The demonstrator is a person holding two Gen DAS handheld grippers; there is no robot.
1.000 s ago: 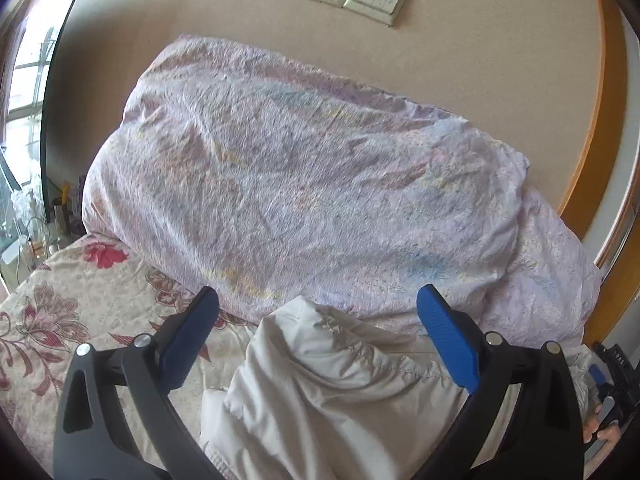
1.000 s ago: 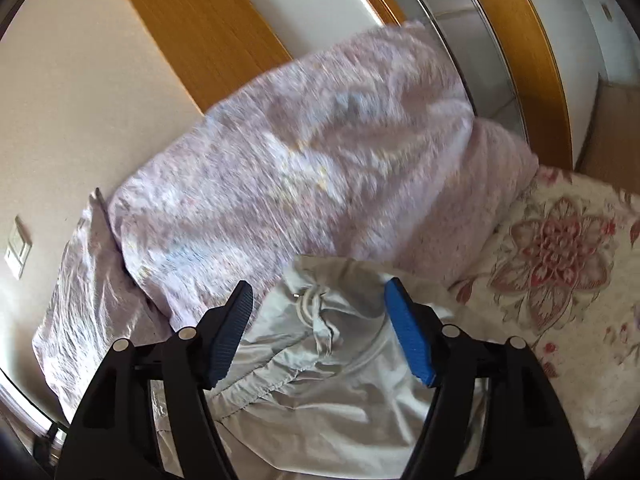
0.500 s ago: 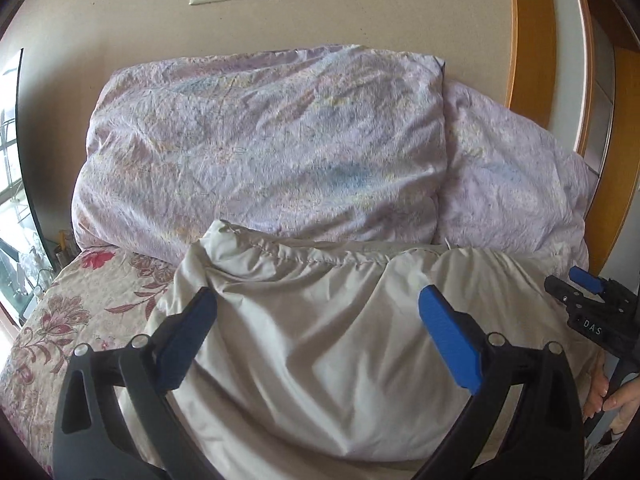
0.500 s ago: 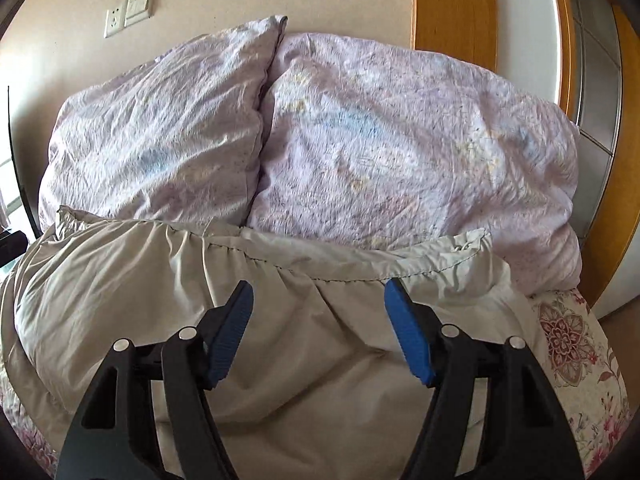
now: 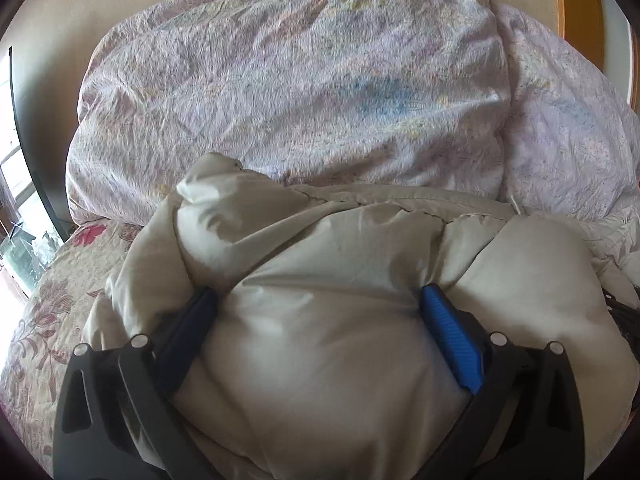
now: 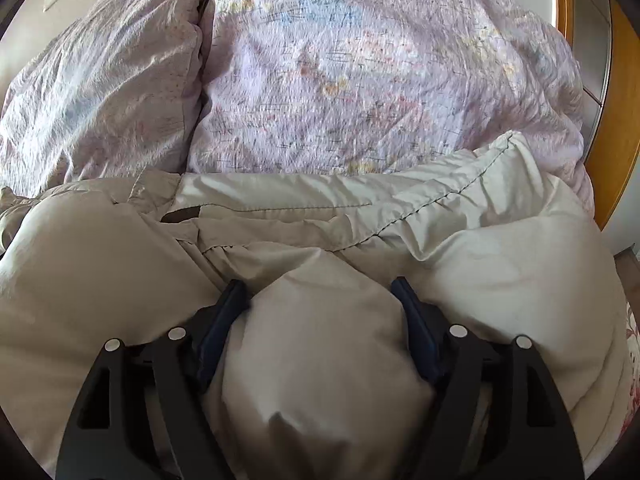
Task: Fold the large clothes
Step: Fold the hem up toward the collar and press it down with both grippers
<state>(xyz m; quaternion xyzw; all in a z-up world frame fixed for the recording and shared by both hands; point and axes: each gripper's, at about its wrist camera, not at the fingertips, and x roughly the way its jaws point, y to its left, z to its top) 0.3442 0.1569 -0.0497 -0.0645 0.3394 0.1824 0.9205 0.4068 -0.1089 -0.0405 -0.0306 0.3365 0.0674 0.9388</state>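
Left wrist view: the left gripper (image 5: 320, 312) has its fingers spread wide and pressed down into a puffy beige jacket (image 5: 340, 264), the padding bulging up between them; nothing is pinched. The jacket lies on the bed, its top edge against the lilac pillows (image 5: 288, 80), with the flowered bedspread (image 5: 44, 296) showing to the left.

Right wrist view: the right gripper (image 6: 320, 300) is likewise apart, sunk into the jacket (image 6: 500, 248) with a mound of filling between the fingers. A stitched hem (image 6: 432, 204) runs across near the pillows (image 6: 360, 72).

The jacket looks light, soft and springy, with a smooth shell that will probably slip; padding squashes and rebounds, so a hold on the bulk would likely be poor. The flatter stitched hem or a corner seems the surer place to pinch
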